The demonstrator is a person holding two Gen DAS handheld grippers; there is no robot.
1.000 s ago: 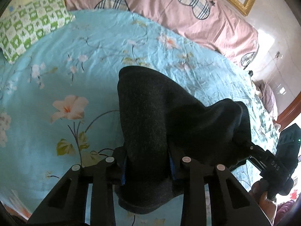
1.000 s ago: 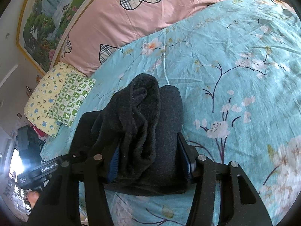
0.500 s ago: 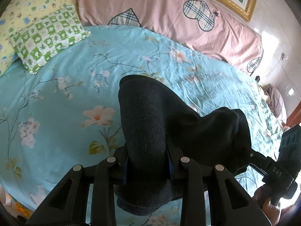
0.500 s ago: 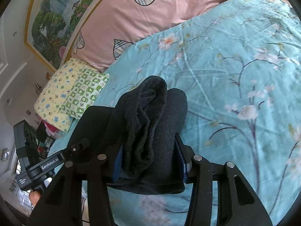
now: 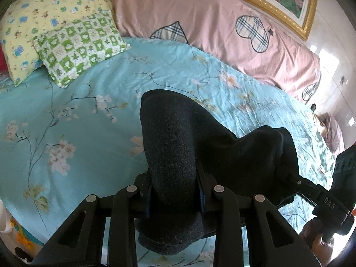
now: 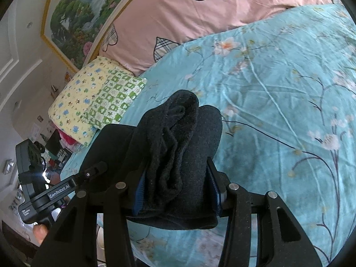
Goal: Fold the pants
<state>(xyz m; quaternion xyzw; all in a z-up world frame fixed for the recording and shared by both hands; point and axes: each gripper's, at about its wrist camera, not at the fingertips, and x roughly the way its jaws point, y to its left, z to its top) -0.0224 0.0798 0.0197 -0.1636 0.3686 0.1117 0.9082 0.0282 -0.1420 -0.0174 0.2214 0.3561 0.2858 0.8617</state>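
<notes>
One pair of dark pants (image 5: 178, 151) hangs above the bed (image 5: 66, 133), each of two grippers' jaws pinching it: left gripper (image 5: 174, 193), right gripper (image 6: 178, 191). Two patterned pillows (image 5: 66, 33) lie near one pink quilt (image 5: 200, 22).

A turquoise floral bedsheet (image 5: 89, 115) covers the bed; pink heart-patched bedding (image 5: 200, 22) lies below a gold-framed painting (image 6: 73, 22) on the wall.

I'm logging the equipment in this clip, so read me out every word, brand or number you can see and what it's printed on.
"DAS": on the body of the right hand-held gripper, seen from the left wrist camera.
"GenRobot.AI": on a label on the left hand-held gripper, seen from the right wrist camera.
A second small label lower on that same gripper: too small to read.
Nothing readable on the pants or bedding.
</notes>
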